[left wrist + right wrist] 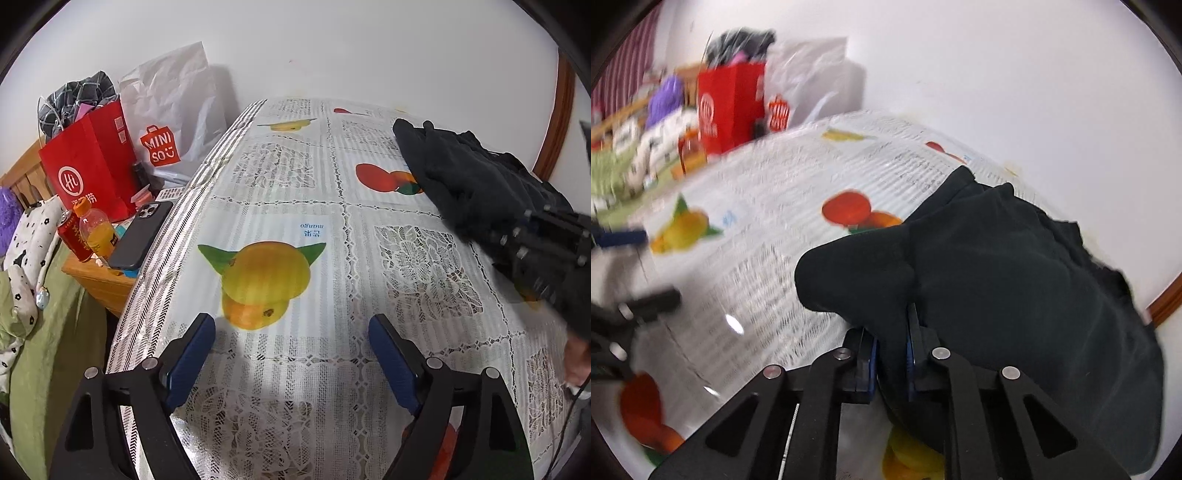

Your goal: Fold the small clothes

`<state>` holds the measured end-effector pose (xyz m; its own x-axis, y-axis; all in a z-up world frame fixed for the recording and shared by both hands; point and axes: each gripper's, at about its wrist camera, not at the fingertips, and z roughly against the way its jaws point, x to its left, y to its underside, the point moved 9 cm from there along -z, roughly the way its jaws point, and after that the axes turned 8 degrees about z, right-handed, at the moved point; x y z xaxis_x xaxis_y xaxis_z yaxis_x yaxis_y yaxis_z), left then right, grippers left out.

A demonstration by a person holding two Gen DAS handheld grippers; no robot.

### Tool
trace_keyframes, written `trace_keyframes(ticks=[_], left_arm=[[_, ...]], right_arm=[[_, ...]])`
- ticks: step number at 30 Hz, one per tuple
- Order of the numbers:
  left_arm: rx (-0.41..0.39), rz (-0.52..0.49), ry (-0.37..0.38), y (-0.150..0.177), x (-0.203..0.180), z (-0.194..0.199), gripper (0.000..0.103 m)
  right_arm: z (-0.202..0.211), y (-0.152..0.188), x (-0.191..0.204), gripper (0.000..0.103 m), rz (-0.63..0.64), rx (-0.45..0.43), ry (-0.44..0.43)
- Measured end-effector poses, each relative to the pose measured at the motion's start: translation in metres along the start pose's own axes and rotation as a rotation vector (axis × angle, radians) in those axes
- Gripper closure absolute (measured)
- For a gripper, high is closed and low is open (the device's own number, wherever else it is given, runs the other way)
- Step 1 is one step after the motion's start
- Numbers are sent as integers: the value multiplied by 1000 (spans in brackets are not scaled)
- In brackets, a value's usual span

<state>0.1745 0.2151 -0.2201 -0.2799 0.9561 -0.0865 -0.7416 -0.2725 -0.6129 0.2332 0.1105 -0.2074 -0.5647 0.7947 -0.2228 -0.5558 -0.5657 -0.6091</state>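
The black garment lies bunched on the far right of my table, its near fold pinched in my right gripper, fingertips buried in cloth. My left gripper hangs spread and empty over bare tablecloth; bags crowd the left edge.

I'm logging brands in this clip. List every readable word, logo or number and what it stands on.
"MINISO": orange bag logo on the white plastic bag.
"Ht": round logo on the red paper bag; the characters under it are partly hidden.
"mango": upside down on the tablecloth, beside two characters too small to read.
Red can: lettering unreadable.
Right wrist view: all print is blurred.
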Motion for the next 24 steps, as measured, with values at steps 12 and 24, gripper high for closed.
trace_keyframes(ticks=[12, 24], left_arm=[[-10, -48, 142, -23, -63, 30, 20], [3, -255, 365, -3, -222, 46, 20]], right_arm=[[109, -10, -185, 93, -516, -348, -61], [128, 199, -308, 92, -911, -235, 129]])
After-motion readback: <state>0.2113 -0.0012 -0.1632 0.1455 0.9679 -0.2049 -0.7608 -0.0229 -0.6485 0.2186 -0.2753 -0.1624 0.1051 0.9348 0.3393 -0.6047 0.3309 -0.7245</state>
